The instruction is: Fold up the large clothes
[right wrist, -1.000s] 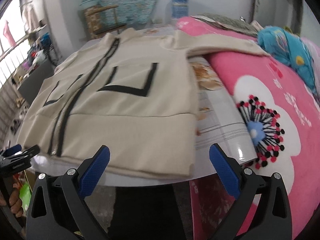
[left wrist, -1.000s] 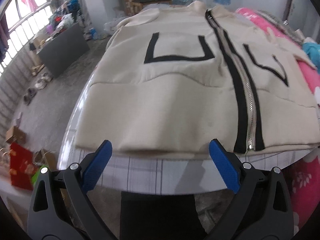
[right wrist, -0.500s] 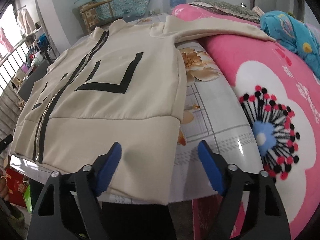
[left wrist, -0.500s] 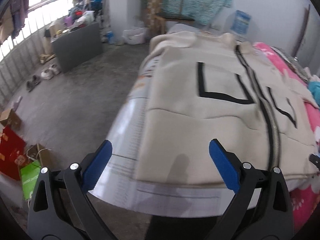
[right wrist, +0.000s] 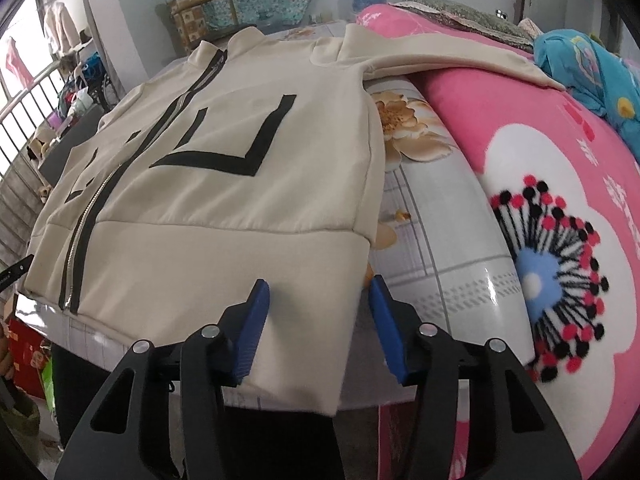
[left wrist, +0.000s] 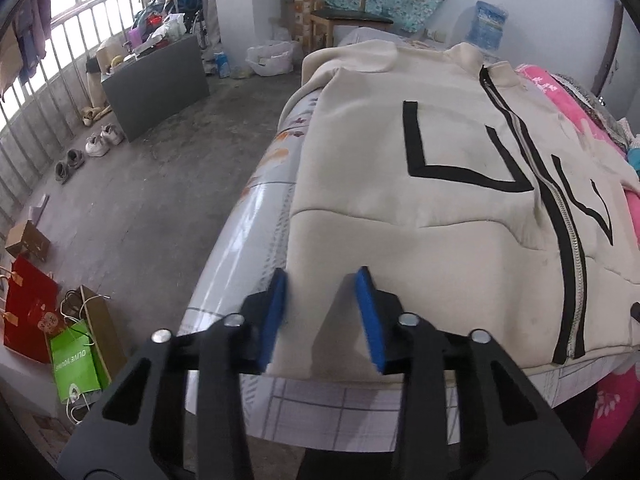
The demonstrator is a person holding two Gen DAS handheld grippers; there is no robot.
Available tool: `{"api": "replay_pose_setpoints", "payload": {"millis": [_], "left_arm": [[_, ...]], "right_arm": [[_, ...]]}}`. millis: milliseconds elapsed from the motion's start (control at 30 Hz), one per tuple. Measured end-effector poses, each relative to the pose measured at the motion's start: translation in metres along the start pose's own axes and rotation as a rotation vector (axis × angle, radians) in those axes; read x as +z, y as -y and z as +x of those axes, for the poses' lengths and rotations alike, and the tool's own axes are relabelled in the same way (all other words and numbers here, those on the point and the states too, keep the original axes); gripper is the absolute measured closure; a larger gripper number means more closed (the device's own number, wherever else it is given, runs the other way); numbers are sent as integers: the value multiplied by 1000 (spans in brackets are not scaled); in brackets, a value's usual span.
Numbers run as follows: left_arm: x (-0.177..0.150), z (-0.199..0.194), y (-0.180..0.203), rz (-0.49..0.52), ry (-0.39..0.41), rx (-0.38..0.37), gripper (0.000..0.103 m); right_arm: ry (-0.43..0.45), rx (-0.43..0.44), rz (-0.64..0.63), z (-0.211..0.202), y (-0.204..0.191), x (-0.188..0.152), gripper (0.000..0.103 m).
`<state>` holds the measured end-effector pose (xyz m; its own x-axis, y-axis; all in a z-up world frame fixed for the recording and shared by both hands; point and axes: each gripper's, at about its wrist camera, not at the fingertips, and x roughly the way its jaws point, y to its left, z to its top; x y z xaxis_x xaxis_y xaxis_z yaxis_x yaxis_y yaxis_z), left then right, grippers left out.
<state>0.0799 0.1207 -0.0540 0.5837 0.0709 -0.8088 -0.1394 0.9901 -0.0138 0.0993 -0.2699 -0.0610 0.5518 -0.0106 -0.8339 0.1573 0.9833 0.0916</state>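
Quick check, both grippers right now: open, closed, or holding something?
Left gripper: closing over the left hem corner of the cream zip-up jacket; not yet clamped.
Right gripper: closing over its right hem corner; not yet clamped.

Jacket [left wrist: 420, 248] thick matt cream cloth (metal zip [left wrist: 570, 248]); tablecloth [right wrist: 452, 256] glossy plastic; blanket [right wrist: 532, 128] fuzzy pink fleece.

We see a cream zip-up jacket [left wrist: 420, 216] with black angular stripes and a black-edged silver zipper [left wrist: 568, 240], lying on a glossy white tablecloth [right wrist: 448, 240] printed with orange flowers and grey grid lines. To the right, we see a pink blanket [right wrist: 560, 184] bearing a white flower with black and red dots, and the gripper pads [left wrist: 276, 316] are blue.
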Motion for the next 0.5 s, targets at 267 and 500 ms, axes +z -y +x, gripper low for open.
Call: {"api": "replay_pose_setpoints", "payload": {"millis": [267, 500], "left_arm": [[-4, -12, 20, 116, 53, 75, 95], [-8, -68, 28, 172, 103, -3, 96]], "right_arm": [[-8, 23, -25, -6, 0, 1, 93], [31, 28, -57, -40, 12, 15, 95]]}}
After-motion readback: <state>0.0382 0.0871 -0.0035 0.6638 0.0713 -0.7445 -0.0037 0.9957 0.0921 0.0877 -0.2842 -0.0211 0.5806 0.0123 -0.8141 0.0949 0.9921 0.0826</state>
